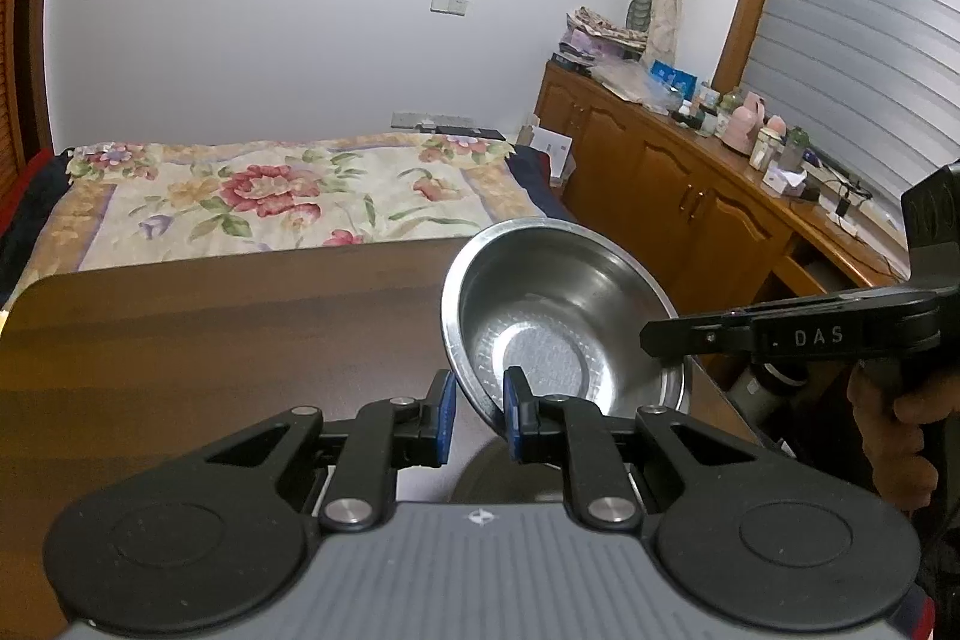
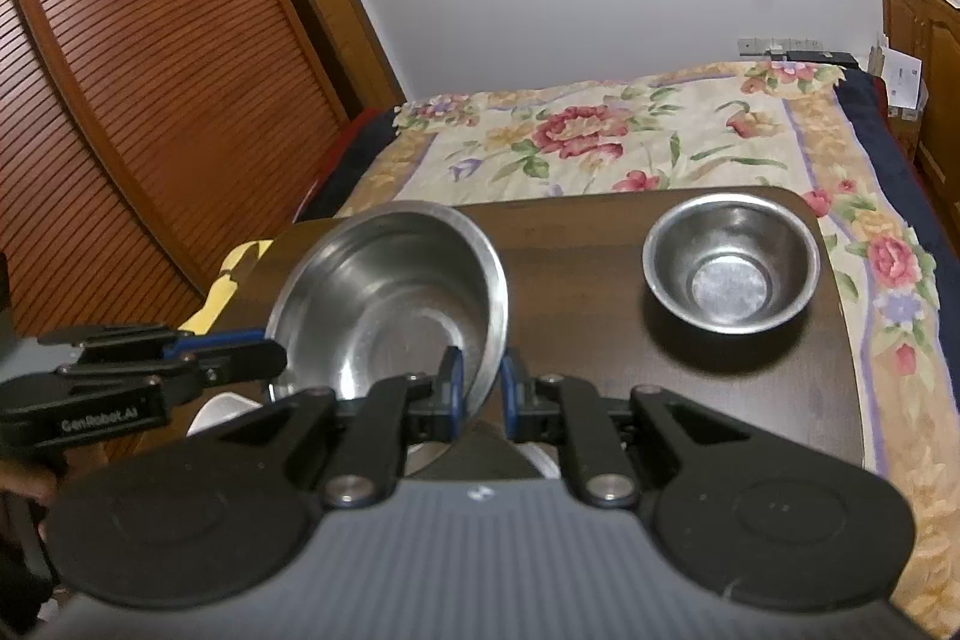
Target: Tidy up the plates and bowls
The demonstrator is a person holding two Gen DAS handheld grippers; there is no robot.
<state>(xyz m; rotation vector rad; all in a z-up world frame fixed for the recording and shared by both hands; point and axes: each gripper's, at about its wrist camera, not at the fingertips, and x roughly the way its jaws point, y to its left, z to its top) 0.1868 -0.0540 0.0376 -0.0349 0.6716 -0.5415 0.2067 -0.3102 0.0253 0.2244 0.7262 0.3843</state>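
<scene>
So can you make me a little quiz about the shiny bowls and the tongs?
1. True or false: both tongs grip the big steel bowl's rim.
2. How many steel bowls show in the right wrist view?
3. Where is the small bowl? A) on the bed B) on the brown table C) inside the big bowl

Key: 1 true: left tongs and right tongs each pinch the rim. 2 two. 3 B.

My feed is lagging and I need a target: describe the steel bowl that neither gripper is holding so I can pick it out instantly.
Find the dark brown wooden table in front of the floral-quilted bed. Near its far right corner sits a small round stainless steel bowl, upright and alone. Unlike the larger steel bowl, tilted and pinched at its rim by the left gripper and right gripper, nothing touches it.
</scene>
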